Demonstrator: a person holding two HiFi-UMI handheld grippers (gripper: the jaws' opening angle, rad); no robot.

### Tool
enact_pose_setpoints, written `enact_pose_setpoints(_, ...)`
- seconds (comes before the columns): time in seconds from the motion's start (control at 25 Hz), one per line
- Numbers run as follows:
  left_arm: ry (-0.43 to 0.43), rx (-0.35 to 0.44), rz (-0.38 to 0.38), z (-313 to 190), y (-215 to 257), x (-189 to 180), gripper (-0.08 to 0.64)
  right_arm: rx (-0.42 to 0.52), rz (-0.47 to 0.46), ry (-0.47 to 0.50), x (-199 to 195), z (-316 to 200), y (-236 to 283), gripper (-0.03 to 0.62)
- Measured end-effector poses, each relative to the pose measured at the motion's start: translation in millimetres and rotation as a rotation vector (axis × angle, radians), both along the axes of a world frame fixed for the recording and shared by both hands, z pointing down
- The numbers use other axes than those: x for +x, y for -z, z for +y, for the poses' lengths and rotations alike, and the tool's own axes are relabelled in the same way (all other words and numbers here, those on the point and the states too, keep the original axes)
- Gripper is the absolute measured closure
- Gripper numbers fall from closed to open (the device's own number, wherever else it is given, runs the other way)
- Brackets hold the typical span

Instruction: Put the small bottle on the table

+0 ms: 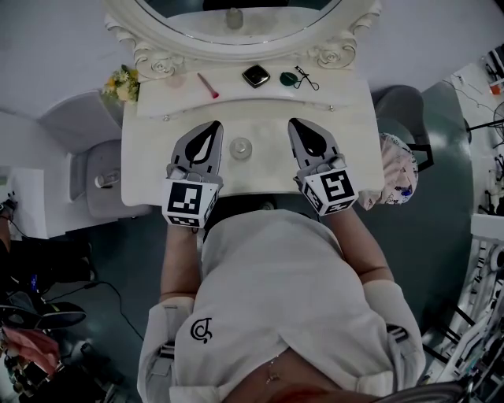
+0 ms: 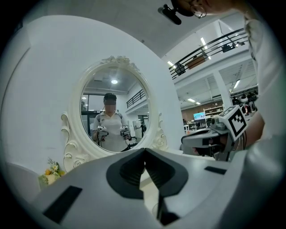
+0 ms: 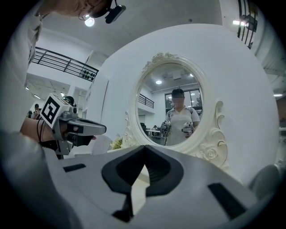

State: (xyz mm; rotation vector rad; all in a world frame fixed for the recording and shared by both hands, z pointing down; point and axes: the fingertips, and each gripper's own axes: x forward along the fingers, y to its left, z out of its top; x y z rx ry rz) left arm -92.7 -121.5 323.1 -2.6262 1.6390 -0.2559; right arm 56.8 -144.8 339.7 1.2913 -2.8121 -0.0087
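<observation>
In the head view a small clear bottle, seen from above, stands on the white dressing table between my two grippers. My left gripper hovers just left of it and is shut with nothing in it. My right gripper is just right of it, also shut and empty. The left gripper view shows its own tips meeting, with the right gripper off to the side. In the right gripper view the tips are closed too, and the left gripper shows at the left. The bottle is hidden in both gripper views.
An oval mirror with an ornate white frame stands at the table's back. In front of it lie a pink stick, a dark compact, a green item and an eyelash curler. Yellow flowers sit at the back left corner.
</observation>
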Motion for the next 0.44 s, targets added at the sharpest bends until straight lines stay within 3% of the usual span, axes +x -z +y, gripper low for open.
enact_pose_setpoints(0.44, 0.003, 0.020, -0.009, -3.2, 5.8, 9.4, 0.546, 0.011, 0.010, 0.011, 2.6, -4.7, -2.2, 0.586)
